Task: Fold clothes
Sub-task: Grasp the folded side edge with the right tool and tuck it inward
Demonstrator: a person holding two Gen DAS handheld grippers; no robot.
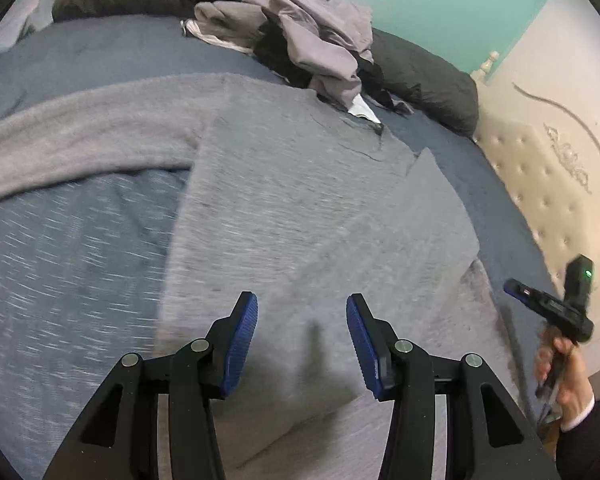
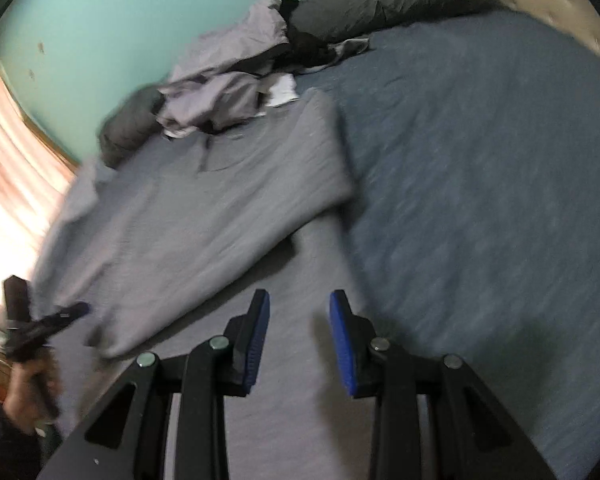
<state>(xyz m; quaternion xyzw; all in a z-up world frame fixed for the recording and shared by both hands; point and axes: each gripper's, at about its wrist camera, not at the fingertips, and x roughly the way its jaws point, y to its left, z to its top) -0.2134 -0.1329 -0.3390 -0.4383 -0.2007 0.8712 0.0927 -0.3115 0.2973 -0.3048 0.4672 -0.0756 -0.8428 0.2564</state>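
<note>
The bed [image 1: 68,248], covered in a blue-grey heathered sheet, fills both views and spreads out ahead of both tongs. On it lies the grey long-sleeved sweater [image 1: 300,200], directly ahead of and beneath the left gripper [image 1: 302,344]. One sleeve stretches away to that gripper's left, while the other side looks turned in over the body, making a slanted flap ahead and to its right. From the right wrist view, the sweater's body lies ahead and left of the right gripper [image 2: 299,344], with a strip of grey cloth running right under its tips. Beyond both tongs, near the dark pillow [image 1: 428,80], sits a heap of unfolded clothes [image 1: 312,40] in grey, black and white.

Both tongs stand with their blue pads spread apart and nothing between them.

The sweater appears partly folded, one sleeve out. The risk, as I judge it, is pinching the sheet along with the knit, since the two greys lie flush; a lift would then drag the bedding and undo the fold. Motion blur suggests quick travel, which could scuff the flap askew.

No brand, label or writing is readable.
</note>
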